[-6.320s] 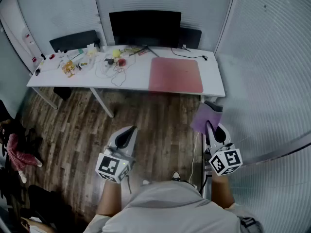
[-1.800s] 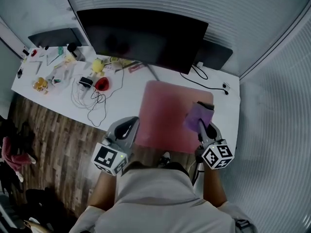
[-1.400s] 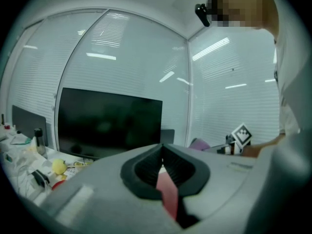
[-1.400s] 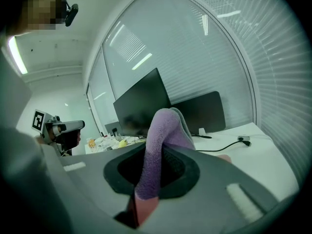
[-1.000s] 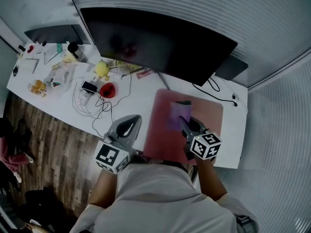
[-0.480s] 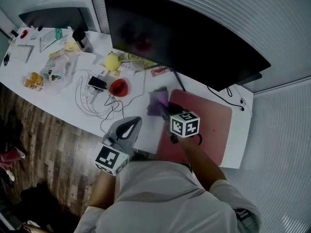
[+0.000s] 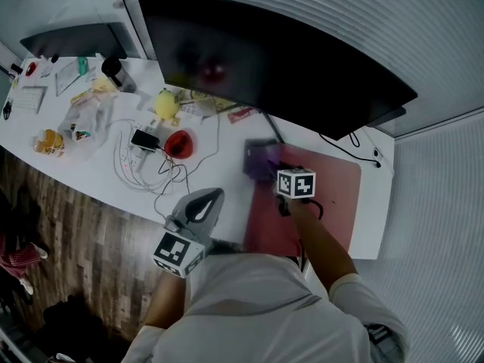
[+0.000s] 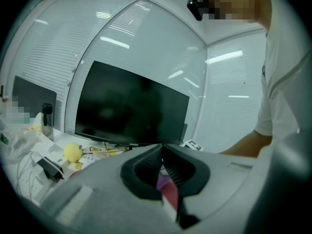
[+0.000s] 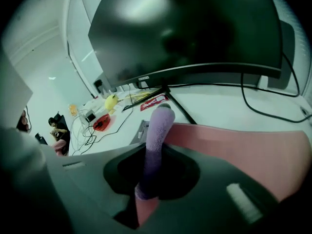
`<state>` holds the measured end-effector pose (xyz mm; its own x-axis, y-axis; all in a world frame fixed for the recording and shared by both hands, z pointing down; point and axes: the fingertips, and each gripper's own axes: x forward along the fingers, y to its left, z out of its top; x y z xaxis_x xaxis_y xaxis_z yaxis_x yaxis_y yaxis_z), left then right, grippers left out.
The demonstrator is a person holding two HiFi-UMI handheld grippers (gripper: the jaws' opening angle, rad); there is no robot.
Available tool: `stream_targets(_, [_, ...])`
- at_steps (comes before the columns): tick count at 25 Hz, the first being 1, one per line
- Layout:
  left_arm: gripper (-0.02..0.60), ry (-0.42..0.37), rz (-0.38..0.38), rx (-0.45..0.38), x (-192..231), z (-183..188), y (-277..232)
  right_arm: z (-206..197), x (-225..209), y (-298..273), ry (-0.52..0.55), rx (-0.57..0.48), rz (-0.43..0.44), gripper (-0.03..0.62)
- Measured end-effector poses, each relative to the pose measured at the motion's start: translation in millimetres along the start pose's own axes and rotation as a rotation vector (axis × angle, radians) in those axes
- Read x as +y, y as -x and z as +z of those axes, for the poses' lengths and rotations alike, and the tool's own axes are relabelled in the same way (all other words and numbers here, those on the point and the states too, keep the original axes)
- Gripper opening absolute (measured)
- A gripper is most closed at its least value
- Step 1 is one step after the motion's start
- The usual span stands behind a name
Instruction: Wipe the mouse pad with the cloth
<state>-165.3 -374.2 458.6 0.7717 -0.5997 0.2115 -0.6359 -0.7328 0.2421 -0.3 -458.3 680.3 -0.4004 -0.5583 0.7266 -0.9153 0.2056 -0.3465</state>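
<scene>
A pink mouse pad (image 7: 329, 199) lies on the white desk (image 7: 204, 176) below the monitor; it also fills the lower right of the right gripper view (image 9: 243, 147). My right gripper (image 7: 274, 169) is shut on a purple cloth (image 7: 261, 159), which presses down at the pad's far left corner. In the right gripper view the cloth (image 9: 158, 130) stands up between the jaws of that gripper (image 9: 155, 152). My left gripper (image 7: 203, 203) hovers at the desk's near edge, left of the pad, shut and empty (image 8: 162, 146).
A large black monitor (image 7: 265, 59) on a thin stand overhangs the back of the desk. Left of the pad lie white cables (image 7: 140, 169), a red object (image 7: 179, 143) and a yellow toy (image 7: 165, 104). A black cable (image 7: 352, 138) runs past the pad's far right corner.
My right gripper carried the cloth from the pad's right side across to its left edge, then slightly back right onto the far left corner. The left gripper stayed put.
</scene>
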Motion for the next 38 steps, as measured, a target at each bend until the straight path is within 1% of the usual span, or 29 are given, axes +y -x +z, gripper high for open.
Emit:
stream_targets(4, [0.002,-0.014,0.007,0.011,-23,0,-16,-7,-37,18,-0.042,-0.021,-0.028,0.052])
stream_targets(10, [0.002,-0.031,0.022,0.033,-79,-1,-46,-22,-108,58,-0.075,-0.045,-0.126,0.054])
stream_targets(16, [0.002,-0.026,0.007,0.051,-149,-13,-87,-41,-199,111,-0.135,-0.062,-0.213,0.054])
stream_targets(21, [0.002,-0.030,0.005,0.053,-191,-27,-115,-68,-284,161,-0.205,-0.085,-0.291,0.054])
stream_targets(24, [0.002,-0.024,0.003,0.062,-214,-33,-128,-84,-324,190,-0.223,-0.090,-0.335,0.054])
stream_targets(27, [0.002,-0.034,-0.014,0.079,-234,-38,-139,-98,-350,214,-0.218,-0.098,-0.374,0.054])
stream_targets(32, [0.002,-0.062,-0.056,0.088,-259,-37,-154,-118,-382,244,-0.274,-0.120,-0.427,0.055])
stream_targets(35, [0.002,-0.078,-0.085,0.085,-269,-32,-158,-125,-388,265,-0.310,-0.146,-0.446,0.055])
stream_targets(38, [0.002,-0.094,-0.112,0.077,-273,-25,-156,-118,-380,285,-0.334,-0.230,-0.418,0.054])
